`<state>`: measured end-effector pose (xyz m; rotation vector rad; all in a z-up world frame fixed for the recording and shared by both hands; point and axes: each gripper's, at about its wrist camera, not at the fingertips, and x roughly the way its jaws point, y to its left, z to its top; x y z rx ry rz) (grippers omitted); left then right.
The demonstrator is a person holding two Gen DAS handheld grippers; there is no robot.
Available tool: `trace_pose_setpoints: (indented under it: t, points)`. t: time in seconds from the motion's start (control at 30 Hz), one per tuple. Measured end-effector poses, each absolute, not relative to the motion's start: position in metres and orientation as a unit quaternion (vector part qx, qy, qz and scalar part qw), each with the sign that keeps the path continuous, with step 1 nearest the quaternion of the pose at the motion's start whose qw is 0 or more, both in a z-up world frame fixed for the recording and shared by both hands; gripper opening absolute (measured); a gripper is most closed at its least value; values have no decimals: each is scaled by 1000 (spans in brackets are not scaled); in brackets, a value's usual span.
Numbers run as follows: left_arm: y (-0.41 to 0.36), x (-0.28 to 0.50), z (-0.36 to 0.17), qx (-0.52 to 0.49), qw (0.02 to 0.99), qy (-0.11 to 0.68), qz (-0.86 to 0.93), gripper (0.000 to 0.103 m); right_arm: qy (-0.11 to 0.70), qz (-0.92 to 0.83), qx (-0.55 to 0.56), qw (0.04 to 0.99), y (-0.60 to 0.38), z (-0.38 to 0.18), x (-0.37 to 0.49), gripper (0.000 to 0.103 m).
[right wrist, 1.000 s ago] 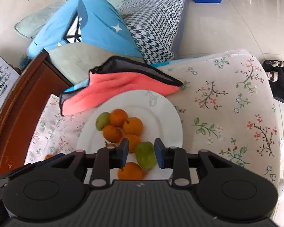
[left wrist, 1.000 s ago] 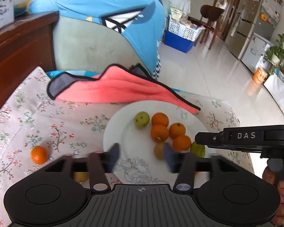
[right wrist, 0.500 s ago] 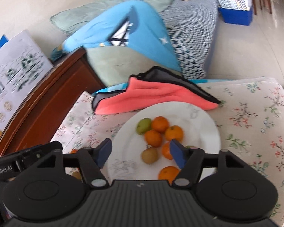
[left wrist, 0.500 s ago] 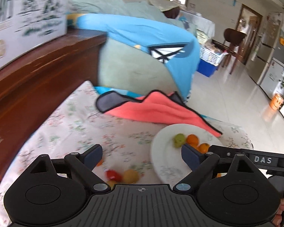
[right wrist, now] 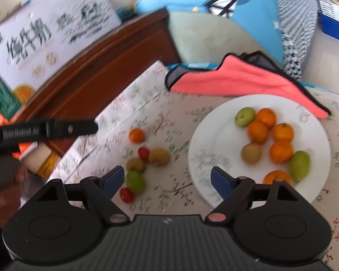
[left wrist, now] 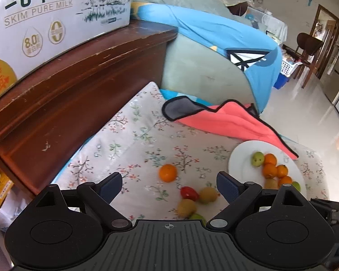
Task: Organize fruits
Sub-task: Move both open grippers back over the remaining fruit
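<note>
The left gripper (left wrist: 169, 184) hangs with its jaws spread wide and empty above a loose orange (left wrist: 168, 173), a red fruit (left wrist: 189, 192) and two brown fruits on the floral cloth (left wrist: 133, 135). The right gripper (right wrist: 168, 179) is likewise spread and empty, between a green fruit (right wrist: 135, 181) and the white plate (right wrist: 205, 140), which holds oranges and green and brown fruit beside a pink towel (right wrist: 237, 81).

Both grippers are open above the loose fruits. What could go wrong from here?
1. The loose fruits, such as the kiwi and red tomato, touch; closing on one may push the other away.
2. The lone orange is round and could roll on the soft floral cloth.
3. The plate is crowded; added fruit may knock others.
</note>
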<state>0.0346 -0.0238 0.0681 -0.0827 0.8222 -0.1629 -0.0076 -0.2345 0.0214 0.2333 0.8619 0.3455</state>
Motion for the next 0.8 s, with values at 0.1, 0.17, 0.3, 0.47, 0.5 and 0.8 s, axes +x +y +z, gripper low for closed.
trace_pose_setpoints:
  t: [0.1,0.17,0.3,0.47,0.5,0.8]
  points:
    - [-19,39,64,-41,907,414,-69,92,419,174,95,886,-222,16,-8,83]
    - [-16,40,61,-40,904,420,-63,92,419,178,86,886,-214,13,-10,83]
    - [-13,42,55,-31,900,432,-57,92,420,191,78,883,-198,4,-10,74]
    - [-11,43,50,-18,895,443,-50,92,420,199,70,882,-183,-5,-5,59]
    - [-11,44,49,-21,893,447,-52,92,421,201,71,882,-181,-7,-4,56]
    - [-6,48,36,-29,879,473,-51,92,428,196,71,880,-168,-22,6,43]
